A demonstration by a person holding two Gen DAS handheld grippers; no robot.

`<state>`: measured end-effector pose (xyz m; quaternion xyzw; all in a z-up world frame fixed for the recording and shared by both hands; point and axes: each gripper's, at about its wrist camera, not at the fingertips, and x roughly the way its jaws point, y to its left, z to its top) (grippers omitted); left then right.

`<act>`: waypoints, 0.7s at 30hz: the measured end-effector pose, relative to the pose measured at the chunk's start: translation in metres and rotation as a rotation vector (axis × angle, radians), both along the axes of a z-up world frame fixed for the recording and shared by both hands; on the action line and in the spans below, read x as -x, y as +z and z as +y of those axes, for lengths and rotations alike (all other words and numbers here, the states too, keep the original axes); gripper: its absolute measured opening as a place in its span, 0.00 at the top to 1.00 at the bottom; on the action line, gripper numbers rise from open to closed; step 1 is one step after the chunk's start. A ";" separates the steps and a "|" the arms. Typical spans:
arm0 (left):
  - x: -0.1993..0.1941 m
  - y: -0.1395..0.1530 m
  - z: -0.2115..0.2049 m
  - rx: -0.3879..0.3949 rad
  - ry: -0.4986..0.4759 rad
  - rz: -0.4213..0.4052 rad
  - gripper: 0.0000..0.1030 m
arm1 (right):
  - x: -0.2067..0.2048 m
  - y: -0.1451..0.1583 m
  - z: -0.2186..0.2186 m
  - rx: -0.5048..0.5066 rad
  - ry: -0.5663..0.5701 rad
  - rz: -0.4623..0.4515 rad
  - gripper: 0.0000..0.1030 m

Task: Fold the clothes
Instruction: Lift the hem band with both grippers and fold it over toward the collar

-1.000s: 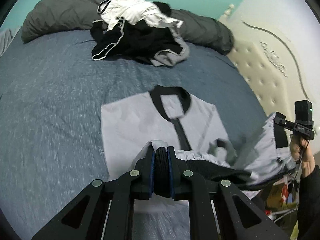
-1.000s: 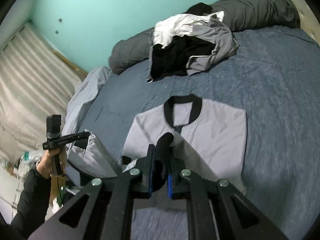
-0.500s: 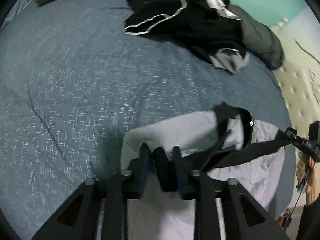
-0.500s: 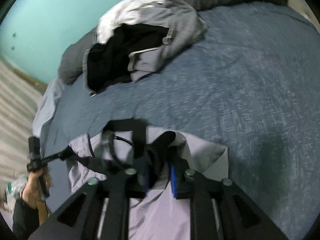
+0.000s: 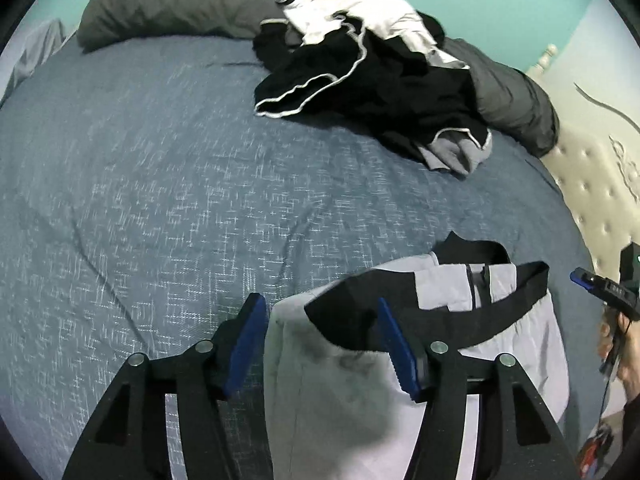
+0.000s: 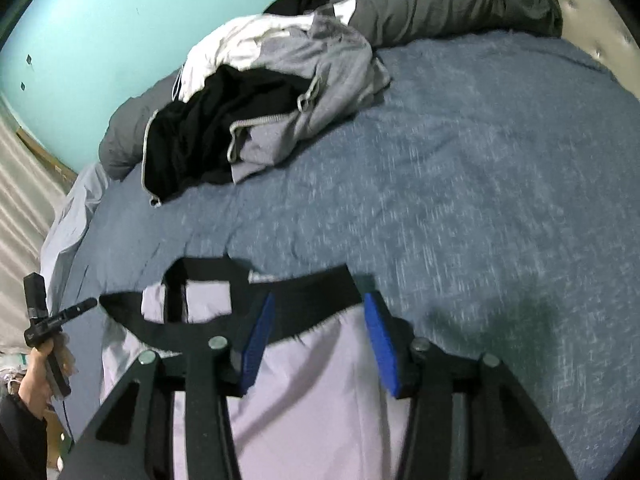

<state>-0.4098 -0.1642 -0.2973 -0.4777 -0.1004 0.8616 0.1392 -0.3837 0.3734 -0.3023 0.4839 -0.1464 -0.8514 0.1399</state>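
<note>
- A bed (image 5: 160,184) covered by a blue heathered bedspread fills both views; its weave looks streaked and slightly blurred.
- A light grey jacket (image 5: 340,400) with black collar and hem band lies folded on the bedspread at 6 o'clock, the band doubled up over the chest.
- The left claw (image 5: 320,344) stands apart over the jacket's folded edge, gripping nothing.
- The right claw (image 6: 316,344) is likewise spread wide above the black band.
- A heap of unfolded clothes (image 5: 368,72), black, white and grey, sits at 12 to 1 o'clock against a long dark grey pillow (image 5: 168,4).
- A teal wall (image 6: 120,20) rises behind; a cream tufted headboard (image 5: 592,184) shows at 3 o'clock in the left view.
</note>
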 end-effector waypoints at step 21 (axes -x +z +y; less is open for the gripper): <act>0.016 -0.061 0.019 0.107 -0.096 0.051 0.68 | 0.025 -0.068 -0.037 -0.140 0.128 0.002 0.87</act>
